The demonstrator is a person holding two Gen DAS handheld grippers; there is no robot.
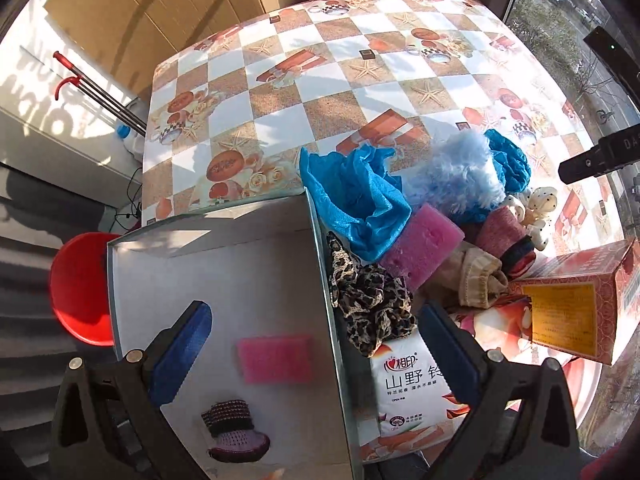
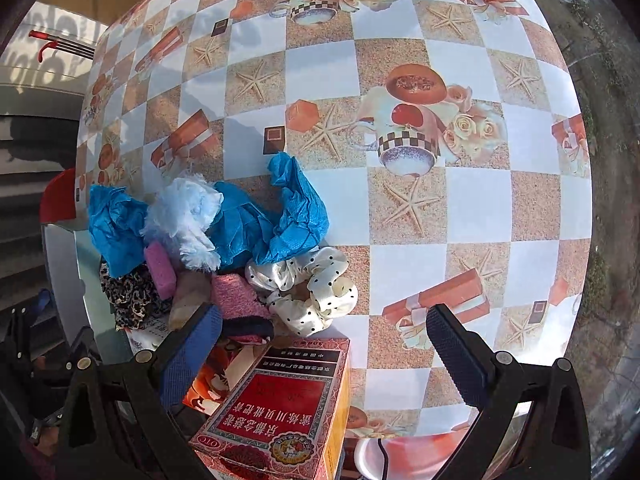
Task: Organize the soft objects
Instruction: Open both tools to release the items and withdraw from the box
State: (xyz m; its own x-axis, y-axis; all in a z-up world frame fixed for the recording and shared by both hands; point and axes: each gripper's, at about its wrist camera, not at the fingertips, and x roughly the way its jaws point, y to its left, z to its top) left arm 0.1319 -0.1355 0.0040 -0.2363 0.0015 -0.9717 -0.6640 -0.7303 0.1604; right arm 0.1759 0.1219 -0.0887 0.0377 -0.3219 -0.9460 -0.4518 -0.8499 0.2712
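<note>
Two tools, left (image 1: 316, 360) and right (image 2: 324, 354), hang spread and empty. Soft things are heaped right of the box (image 1: 224, 248); best pinch the near leopard scrunchie (image 1: 372, 300) squarely at its middle.

My left camera looks steeply down from close above, its blue-padded fingers (image 1: 182, 354) straddling the wall of the open grey cardboard box (image 1: 320, 248). My right camera looks forward and down over the checkered patterned tablecloth (image 2: 400, 216) ahead of its fingers. Both views share the crumpled blue mesh cloth (image 1: 356, 196) (image 2: 280, 224) and the red printed carton (image 1: 580, 300) (image 2: 288, 408).
</note>
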